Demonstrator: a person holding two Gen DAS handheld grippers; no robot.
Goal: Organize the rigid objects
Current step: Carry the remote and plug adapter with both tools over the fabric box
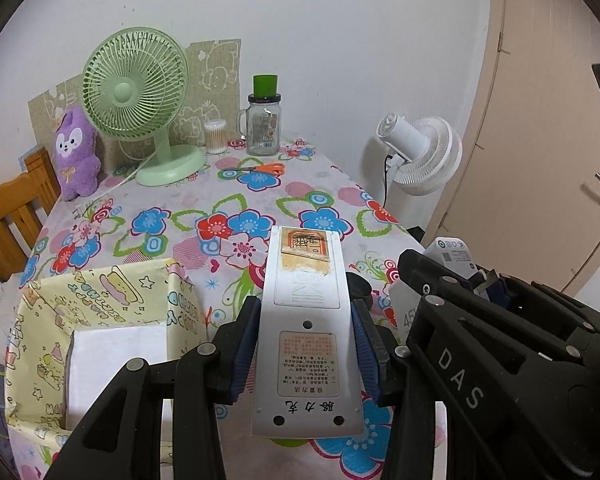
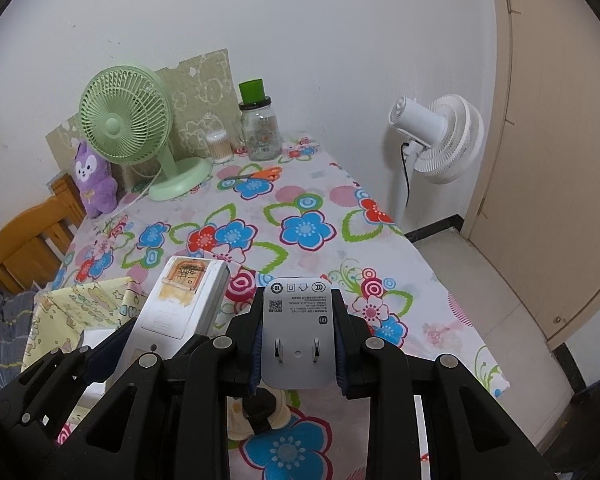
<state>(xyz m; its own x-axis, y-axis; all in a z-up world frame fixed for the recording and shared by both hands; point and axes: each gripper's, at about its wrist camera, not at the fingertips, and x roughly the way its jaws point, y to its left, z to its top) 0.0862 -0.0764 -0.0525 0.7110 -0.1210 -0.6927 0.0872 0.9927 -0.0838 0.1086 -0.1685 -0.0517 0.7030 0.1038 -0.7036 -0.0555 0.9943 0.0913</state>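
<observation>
My left gripper (image 1: 305, 344) is shut on a long white remote control (image 1: 305, 320), back side up, held above the flowered table (image 1: 204, 200). Its blue pads press both long edges. My right gripper (image 2: 298, 344) is shut on a white plug charger (image 2: 298, 332), prongs facing the camera, also lifted off the cloth. The two grippers hang side by side: the remote (image 2: 180, 300) shows at left in the right wrist view, and the charger (image 1: 456, 254) peeks out at right in the left wrist view. A yellow patterned storage box (image 1: 100, 320) stands just left of the remote, a white item inside it.
At the table's far end stand a green desk fan (image 1: 140, 96), a purple plush toy (image 1: 76, 152), a cotton swab tub (image 1: 215, 136), a glass jar with a green cap (image 1: 264, 120) and orange scissors (image 1: 260, 169). A white floor fan (image 1: 420, 152) is off the right edge, wooden chairs (image 1: 12, 208) at left.
</observation>
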